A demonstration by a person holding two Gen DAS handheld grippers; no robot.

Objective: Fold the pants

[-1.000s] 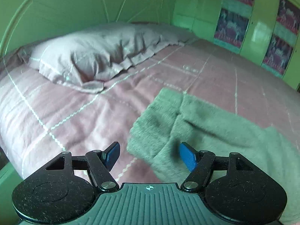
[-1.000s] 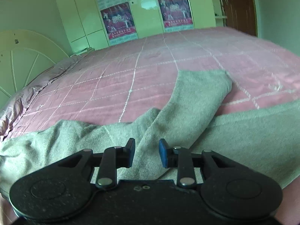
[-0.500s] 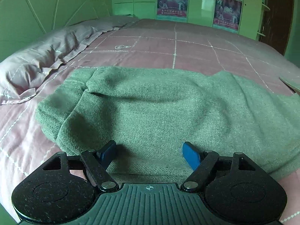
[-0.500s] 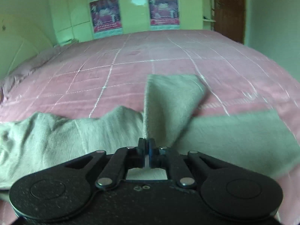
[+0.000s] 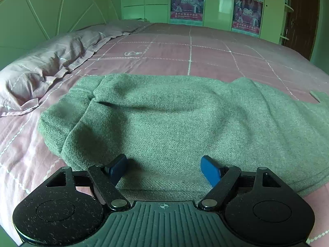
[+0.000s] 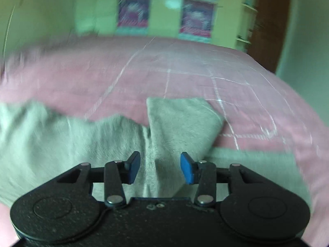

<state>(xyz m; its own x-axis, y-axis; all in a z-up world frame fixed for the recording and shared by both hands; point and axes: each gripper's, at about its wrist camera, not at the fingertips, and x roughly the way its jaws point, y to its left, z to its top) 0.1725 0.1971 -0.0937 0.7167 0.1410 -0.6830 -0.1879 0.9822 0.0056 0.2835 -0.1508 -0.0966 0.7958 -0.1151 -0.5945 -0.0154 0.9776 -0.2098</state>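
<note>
Grey-green pants [image 5: 174, 123] lie spread on the pink quilted bed [image 5: 185, 51]. In the left wrist view my left gripper [image 5: 164, 167] is open just above the near edge of the pants' wide part, holding nothing. In the blurred right wrist view the pants [image 6: 51, 144] show one leg [image 6: 181, 123] folded up over the bed, the other leg running right. My right gripper [image 6: 160, 167] is open over the crotch area, with a fabric ridge between its blue fingertips [image 6: 187, 170].
A pink pillow [image 5: 47, 65] lies at the left by the green headboard [image 5: 51, 14]. Green wardrobe doors with posters [image 5: 187, 4] stand behind the bed. A brown door [image 6: 267, 24] is at the far right.
My right gripper was shut on the pants half a second ago and is now open, and its view has shifted with motion blur. My left gripper has crept slightly forward over the pants, still open.
</note>
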